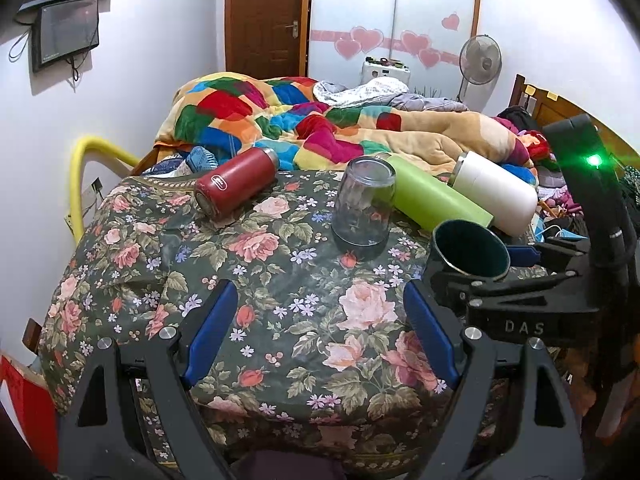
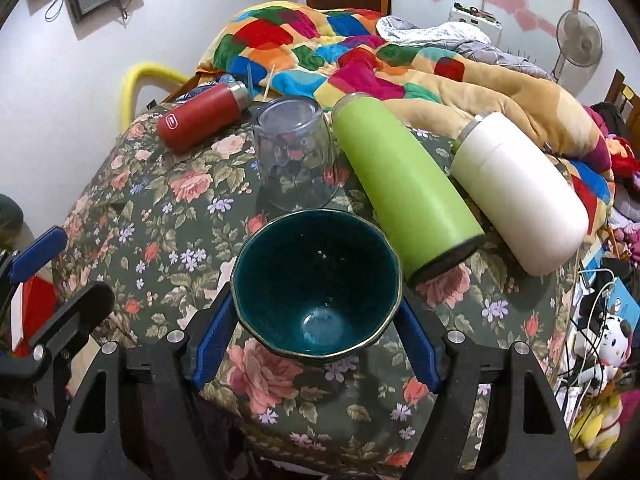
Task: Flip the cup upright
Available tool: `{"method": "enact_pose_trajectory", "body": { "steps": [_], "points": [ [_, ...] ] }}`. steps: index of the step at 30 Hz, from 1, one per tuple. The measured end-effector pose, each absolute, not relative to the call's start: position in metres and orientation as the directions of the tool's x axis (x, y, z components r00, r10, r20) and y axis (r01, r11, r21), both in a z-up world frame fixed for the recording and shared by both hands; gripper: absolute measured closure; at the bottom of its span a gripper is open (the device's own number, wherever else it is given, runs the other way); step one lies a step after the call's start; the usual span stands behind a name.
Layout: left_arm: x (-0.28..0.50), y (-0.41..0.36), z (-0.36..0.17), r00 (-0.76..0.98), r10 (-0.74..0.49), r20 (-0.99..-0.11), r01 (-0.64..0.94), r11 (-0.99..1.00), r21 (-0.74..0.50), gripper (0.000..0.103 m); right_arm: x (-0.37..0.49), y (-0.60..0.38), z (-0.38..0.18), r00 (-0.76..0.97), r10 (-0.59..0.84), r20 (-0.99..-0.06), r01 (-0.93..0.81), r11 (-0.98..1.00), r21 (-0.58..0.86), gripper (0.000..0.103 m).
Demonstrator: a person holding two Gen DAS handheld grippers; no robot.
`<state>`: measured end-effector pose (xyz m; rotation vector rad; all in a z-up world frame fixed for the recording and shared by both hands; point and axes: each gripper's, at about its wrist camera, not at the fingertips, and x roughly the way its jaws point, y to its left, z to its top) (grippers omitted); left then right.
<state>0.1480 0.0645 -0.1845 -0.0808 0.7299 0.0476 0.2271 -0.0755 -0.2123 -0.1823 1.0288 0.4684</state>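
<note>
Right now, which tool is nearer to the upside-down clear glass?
Right. The right tool, shut on the teal cup, sits just in front of the clear glass. The left tool is open, farther back over the floral cloth.

Your cameras recorded even, bright indoor light with soft shadows. Fisheye distortion bent the far walls, and the corners went black. A green indicator light flared at right. Focus was sharp throughout.
</note>
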Motion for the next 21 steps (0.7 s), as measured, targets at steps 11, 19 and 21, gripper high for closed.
{"method": "enact_pose_trajectory", "body": {
  "steps": [11, 19, 21],
  "points": [
    [0.129, 0.056, -0.155, 0.775, 0.005, -0.632, -0.058, 0.996, -0.063, 0.018, 0.207, -0.087, -0.202, 0.402, 0.322, -0.857, -0.47, 0.876, 0.108, 0.029],
    [0.094, 0.034, -0.093, 0.862, -0.036, -0.506, -0.002, 0.997, -0.076, 0.018, 0.155, -0.13, -0.118, 0.603, 0.372, -0.705, -0.438, 0.894, 0.097, 0.029],
    [0.081, 0.028, -0.076, 0.887, -0.044, -0.46, 0.012, 0.997, -0.072, 0.018, 0.136, -0.145, -0.087, 0.677, 0.383, -0.628, -0.424, 0.901, 0.092, 0.029]
  ]
}}
